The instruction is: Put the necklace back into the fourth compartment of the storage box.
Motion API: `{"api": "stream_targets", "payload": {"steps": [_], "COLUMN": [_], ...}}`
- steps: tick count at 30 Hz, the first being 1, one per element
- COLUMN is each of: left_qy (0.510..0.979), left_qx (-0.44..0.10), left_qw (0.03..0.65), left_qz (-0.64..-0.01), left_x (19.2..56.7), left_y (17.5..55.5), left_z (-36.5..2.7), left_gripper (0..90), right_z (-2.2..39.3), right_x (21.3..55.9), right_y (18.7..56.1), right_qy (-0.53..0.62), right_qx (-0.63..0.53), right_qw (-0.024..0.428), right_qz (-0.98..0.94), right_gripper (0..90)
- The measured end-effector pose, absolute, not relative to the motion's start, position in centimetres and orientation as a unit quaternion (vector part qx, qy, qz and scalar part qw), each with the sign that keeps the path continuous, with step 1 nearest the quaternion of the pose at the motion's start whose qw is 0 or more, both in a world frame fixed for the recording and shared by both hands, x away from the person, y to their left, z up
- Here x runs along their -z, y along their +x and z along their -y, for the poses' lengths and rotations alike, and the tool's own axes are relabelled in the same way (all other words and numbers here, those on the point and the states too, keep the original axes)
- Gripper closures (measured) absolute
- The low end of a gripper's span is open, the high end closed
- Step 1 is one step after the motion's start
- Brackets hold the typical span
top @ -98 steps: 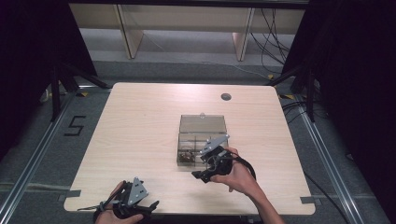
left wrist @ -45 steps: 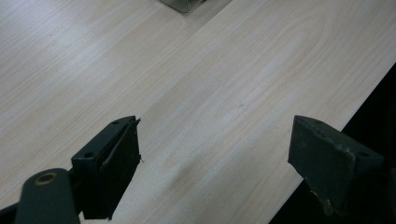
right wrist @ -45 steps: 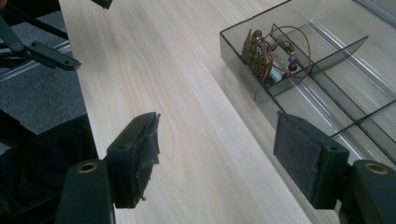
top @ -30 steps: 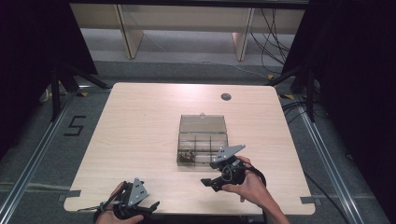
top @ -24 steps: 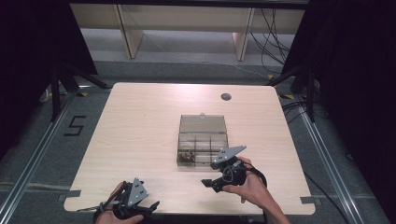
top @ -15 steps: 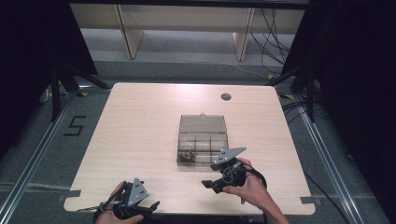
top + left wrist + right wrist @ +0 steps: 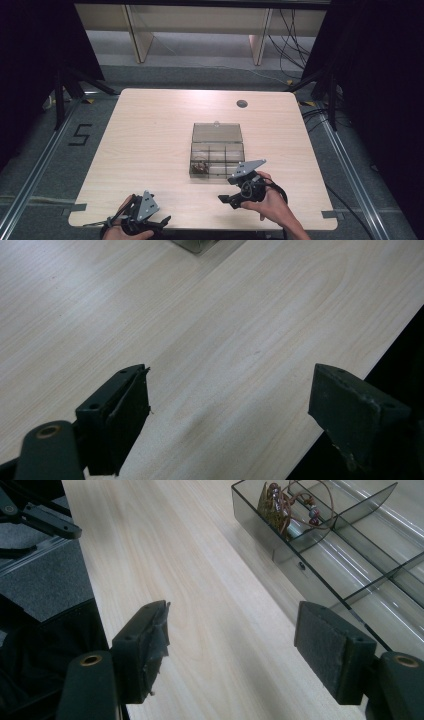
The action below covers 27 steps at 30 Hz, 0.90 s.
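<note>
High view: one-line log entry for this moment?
right gripper: open, nothing held, beside organizer box | left gripper: open, nothing held, near table front edge | box lid open | beaded jewelry in corner compartment

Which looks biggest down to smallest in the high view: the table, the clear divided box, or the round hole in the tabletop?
1. table, by far the largest.
2. clear divided box, lid open, near the table's middle.
3. round hole, a small dark spot beyond the box.

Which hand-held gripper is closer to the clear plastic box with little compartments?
Right. The right hand-held gripper sits just off the near corner of the clear plastic compartment box; the left hand-held gripper rests farther off at the table's near edge.
</note>
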<state>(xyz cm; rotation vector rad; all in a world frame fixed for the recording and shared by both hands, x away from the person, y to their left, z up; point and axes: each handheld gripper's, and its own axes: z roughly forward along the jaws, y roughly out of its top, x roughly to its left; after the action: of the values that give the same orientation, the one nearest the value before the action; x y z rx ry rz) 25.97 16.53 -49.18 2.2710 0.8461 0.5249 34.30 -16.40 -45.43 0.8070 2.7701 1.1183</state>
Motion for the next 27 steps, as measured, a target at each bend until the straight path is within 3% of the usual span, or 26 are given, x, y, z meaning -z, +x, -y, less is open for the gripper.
{"api": "stream_targets", "payload": {"steps": [27], "left_qy": [0.868], "left_qx": [-0.203], "left_qw": [0.324], "left_qz": [-0.317], "left_x": [49.1], "left_y": [26.0], "left_z": [-16.5], "left_gripper": [15.9], "right_z": [18.6], "right_x": [46.8], "right_y": [33.6], "right_qy": [0.282], "right_qx": [-0.377], "right_qw": [0.026], "right_qz": [-0.882], "right_gripper": [27.7]}}
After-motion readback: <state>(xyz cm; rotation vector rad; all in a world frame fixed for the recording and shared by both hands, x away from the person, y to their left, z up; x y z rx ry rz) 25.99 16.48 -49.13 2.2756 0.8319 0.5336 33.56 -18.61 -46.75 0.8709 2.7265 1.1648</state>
